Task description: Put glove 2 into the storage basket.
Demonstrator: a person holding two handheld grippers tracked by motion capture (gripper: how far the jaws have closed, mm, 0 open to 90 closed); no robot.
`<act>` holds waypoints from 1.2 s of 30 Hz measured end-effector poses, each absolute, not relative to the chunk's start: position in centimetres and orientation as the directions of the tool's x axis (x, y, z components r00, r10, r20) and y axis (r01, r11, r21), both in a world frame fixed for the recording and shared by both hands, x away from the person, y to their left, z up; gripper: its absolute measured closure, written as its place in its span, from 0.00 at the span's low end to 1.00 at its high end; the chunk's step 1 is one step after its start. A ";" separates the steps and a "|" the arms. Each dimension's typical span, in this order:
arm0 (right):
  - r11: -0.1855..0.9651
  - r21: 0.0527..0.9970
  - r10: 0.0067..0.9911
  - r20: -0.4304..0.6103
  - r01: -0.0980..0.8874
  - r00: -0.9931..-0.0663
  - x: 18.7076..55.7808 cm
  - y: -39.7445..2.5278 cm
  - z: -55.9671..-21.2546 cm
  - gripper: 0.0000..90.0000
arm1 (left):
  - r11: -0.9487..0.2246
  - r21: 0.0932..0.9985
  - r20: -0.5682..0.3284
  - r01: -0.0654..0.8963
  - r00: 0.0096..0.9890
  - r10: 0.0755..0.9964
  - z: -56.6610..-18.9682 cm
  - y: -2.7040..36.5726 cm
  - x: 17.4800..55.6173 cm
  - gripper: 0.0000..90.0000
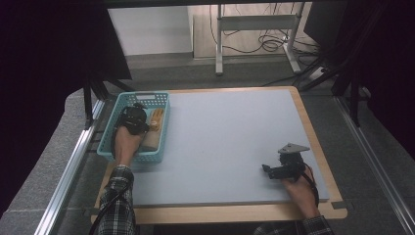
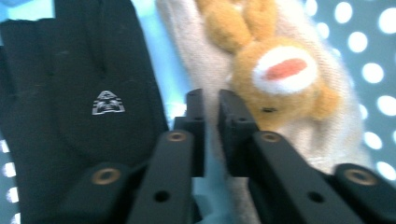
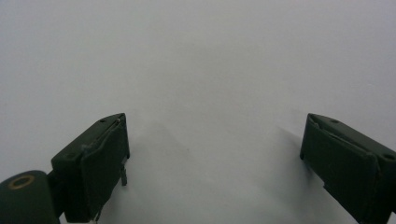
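Your left hand-held gripper (image 2: 211, 100), jaws nearly pressed together, sits in the basket (image 1: 159, 98) between the black glove (image 2: 70, 102) and plush rabbit (image 2: 280, 79); your right hand-held gripper (image 3: 212, 154) hangs spread over the table (image 1: 225, 137)

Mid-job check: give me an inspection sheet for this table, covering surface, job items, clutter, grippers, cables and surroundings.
Surface: grey mat on a wooden table, bare.
Job's things: teal basket at the left edge holds a black glove and a beige sock with an orange plush animal.
Clutter: nothing seen.
Grippers: left gripper inside the basket, fingers nearly shut between glove and sock; right gripper low over the mat, open.
Cables: loops on the floor.
Surroundings: metal stand, dark curtains.
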State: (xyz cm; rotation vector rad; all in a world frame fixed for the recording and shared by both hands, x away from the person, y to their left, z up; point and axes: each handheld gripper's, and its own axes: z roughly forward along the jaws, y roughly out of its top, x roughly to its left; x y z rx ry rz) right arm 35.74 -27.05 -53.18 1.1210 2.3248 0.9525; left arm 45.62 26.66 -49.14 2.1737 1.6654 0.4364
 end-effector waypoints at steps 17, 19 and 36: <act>0.450 0.718 0.794 -0.051 0.530 -0.605 35.7 -27.1 -53.2 0.09 | -0.131 0.536 -0.019 0.834 0.167 0.986 -48.4 29.1 44.7 0.45; 0.450 0.718 0.794 -0.051 0.530 -0.605 35.7 -27.1 -53.2 0.09 | -0.123 0.543 -0.021 0.831 0.160 0.987 -48.3 29.4 44.6 0.42; 0.451 0.718 0.794 -0.052 0.530 -0.606 35.7 -27.0 -53.2 0.09 | -0.089 0.587 -0.061 0.805 0.154 0.986 -47.3 30.7 43.6 0.17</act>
